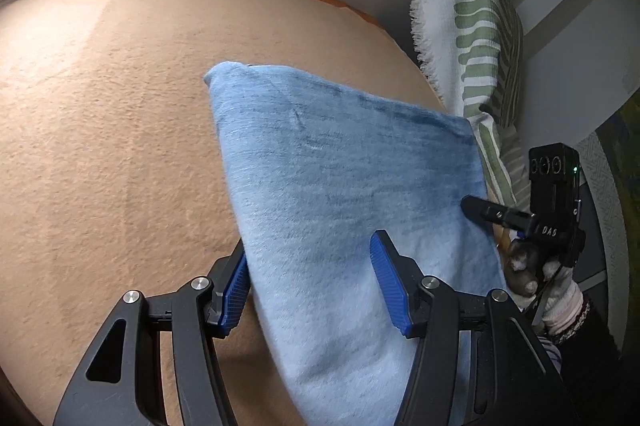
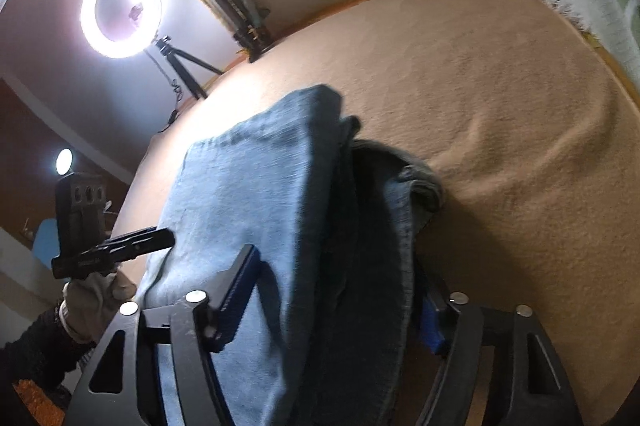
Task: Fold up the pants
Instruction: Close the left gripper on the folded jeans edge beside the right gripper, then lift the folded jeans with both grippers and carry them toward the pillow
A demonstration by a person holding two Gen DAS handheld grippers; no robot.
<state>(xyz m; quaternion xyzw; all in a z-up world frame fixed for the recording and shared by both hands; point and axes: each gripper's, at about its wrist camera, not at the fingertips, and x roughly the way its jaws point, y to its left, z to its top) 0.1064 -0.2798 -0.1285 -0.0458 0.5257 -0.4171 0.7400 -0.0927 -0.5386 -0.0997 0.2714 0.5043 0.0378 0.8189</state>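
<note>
The light-blue denim pants point(image 1: 340, 193) lie folded on the peach blanket point(image 1: 100, 145), draped between the fingers of my left gripper point(image 1: 310, 290), whose blue pads stand wide apart with the cloth across them. My right gripper point(image 1: 476, 207) reaches onto the pants' right edge in the left wrist view. In the right wrist view the pants point(image 2: 256, 209) hang in thick folds between the fingers of my right gripper point(image 2: 332, 302), which stand apart; the right pad is mostly hidden by cloth. My left gripper point(image 2: 160, 240) touches the pants' left edge.
A green-striped white pillow point(image 1: 476, 37) leans against the wall at the right. A lit ring light point(image 2: 120, 9) on a tripod stands beyond the bed's far edge. A bundle of rods point(image 2: 228, 5) leans on the wall. The blanket point(image 2: 500, 105) spreads out to the right.
</note>
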